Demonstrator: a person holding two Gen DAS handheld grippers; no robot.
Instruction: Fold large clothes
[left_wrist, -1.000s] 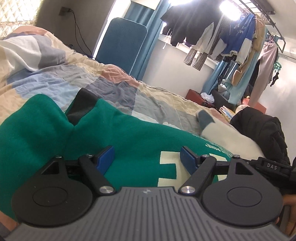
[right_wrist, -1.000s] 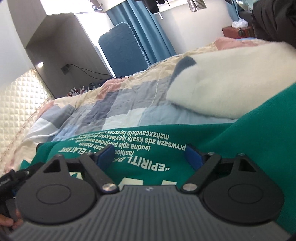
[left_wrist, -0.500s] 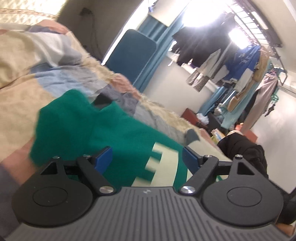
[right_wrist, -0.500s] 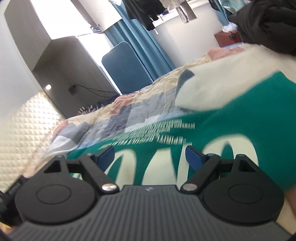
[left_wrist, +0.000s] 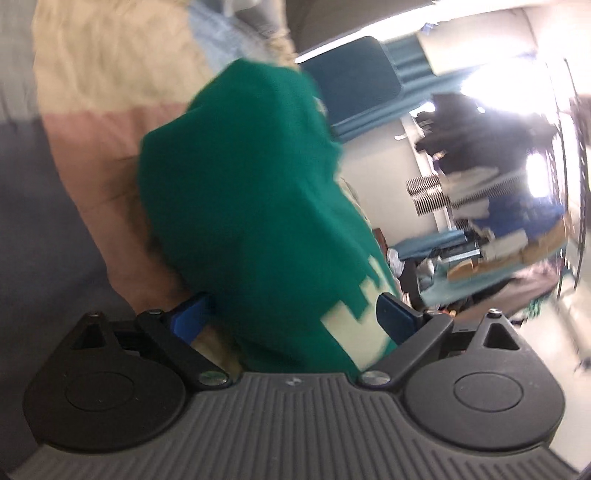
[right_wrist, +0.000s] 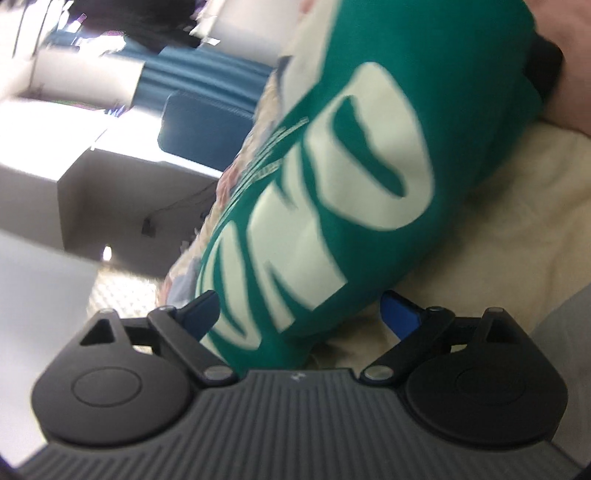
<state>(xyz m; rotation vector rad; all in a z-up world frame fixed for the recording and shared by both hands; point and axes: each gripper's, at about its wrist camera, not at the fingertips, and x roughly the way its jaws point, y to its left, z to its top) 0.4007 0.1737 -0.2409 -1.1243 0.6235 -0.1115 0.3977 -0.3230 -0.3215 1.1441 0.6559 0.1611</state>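
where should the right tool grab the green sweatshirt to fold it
Probably the near edge of the green sweatshirt lying between the right tool's open jaws, approached low from the near side: the fabric lies bunched on the quilt, so that edge is exposed.

green sweatshirt (left_wrist: 258, 206), cream lettering, lying on quilt (left_wrist: 103, 74)

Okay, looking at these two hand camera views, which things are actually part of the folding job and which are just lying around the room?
Part of the job:
- green sweatshirt with cream lettering
- patchwork quilt it lies on
- left tool and right tool, both open wide

Just lying about:
- blue chair back
- blue curtain
- hanging clothes by the window
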